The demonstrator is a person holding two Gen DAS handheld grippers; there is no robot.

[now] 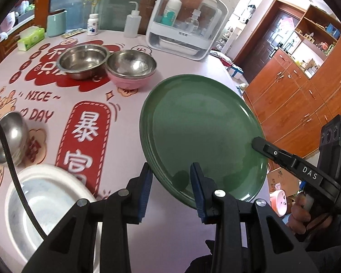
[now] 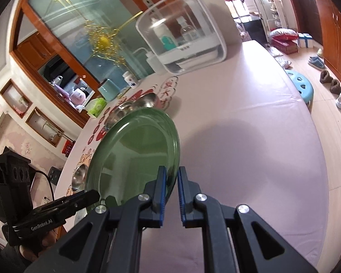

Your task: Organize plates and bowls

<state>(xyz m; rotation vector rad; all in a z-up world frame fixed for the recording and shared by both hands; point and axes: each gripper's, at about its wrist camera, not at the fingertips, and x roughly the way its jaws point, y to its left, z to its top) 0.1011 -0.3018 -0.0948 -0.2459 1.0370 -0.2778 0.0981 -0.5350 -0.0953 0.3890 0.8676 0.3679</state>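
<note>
Green plate (image 1: 202, 134) is held tilted above the surface (image 1: 125, 118), clamped at opposite rims by left hand-held gripper (image 1: 170, 182) and right hand-held gripper (image 2: 171, 182).

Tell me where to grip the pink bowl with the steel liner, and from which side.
Grip the pink bowl at its rim, one tongs finger inside the steel liner, one outside. Come from above on its near right side: it stands upright and open, and the steel bowl crowds its left rim.
</note>
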